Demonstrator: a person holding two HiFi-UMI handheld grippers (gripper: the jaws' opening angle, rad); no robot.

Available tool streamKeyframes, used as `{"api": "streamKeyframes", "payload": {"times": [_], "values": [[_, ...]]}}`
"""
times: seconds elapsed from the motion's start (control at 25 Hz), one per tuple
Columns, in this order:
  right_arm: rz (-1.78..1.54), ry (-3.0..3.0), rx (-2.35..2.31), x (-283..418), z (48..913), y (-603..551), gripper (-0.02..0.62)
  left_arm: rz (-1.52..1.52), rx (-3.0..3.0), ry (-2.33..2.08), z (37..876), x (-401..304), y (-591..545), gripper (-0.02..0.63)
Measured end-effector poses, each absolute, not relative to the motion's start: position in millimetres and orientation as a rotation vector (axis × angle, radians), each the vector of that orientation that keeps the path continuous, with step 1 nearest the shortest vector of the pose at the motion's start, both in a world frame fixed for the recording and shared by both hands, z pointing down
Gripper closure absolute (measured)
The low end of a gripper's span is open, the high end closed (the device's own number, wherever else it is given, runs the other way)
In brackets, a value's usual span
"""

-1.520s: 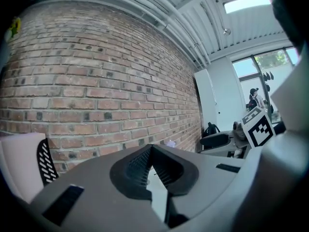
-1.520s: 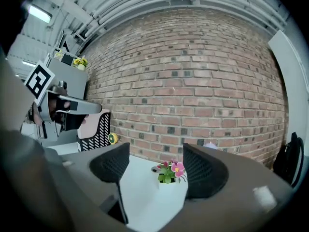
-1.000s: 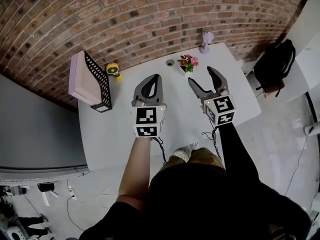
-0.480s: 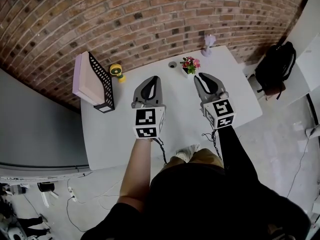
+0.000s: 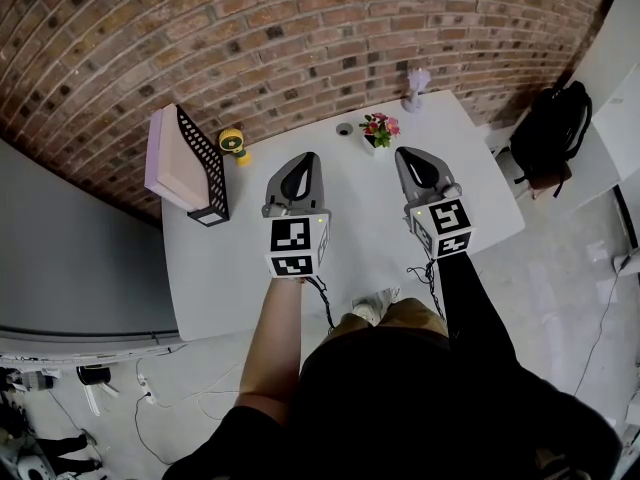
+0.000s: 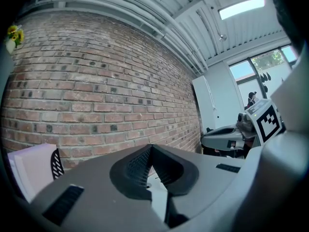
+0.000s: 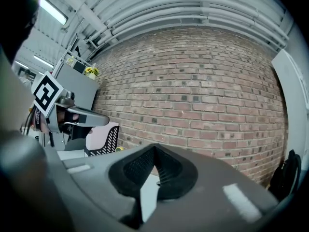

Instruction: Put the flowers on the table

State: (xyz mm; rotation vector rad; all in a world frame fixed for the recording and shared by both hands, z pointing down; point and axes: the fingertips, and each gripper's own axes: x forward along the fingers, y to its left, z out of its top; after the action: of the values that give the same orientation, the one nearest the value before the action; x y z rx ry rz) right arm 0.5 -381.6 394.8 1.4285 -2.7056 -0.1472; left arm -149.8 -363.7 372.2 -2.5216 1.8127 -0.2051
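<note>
A small pot of pink and red flowers (image 5: 378,130) stands on the white table (image 5: 350,218) near its far edge. My right gripper (image 5: 405,152) hovers just to the right of and nearer than the pot, apart from it. Its jaws have just been closing and now meet with nothing between them, as the right gripper view shows at the gripper (image 7: 154,147). My left gripper (image 5: 306,158) is shut and empty over the table's middle, well left of the flowers; its tips (image 6: 150,147) touch. Neither gripper view shows the flowers.
A black mesh file holder (image 5: 203,164) with a pink box (image 5: 165,158) stands at the table's far left, a yellow object (image 5: 232,143) beside it. A small grey disc (image 5: 344,128) and a purple figure (image 5: 414,85) sit near the brick wall. A black backpack (image 5: 555,128) lies on the floor at the right.
The right gripper's jaws went from wide open to shut, with nothing caught between them. The left gripper and the flowers stayed where they were.
</note>
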Motion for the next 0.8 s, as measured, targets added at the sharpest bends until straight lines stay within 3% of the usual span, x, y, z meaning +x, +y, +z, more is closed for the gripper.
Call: {"api": "streamKeyframes", "payload": {"times": [0.8], "values": [[-0.139, -2.719, 1.409, -1.2, 392.6, -377.2, 0.595, -0.223, -2.531, 1.795, 374.7, -142.8, -354.5, 0.6]]}}
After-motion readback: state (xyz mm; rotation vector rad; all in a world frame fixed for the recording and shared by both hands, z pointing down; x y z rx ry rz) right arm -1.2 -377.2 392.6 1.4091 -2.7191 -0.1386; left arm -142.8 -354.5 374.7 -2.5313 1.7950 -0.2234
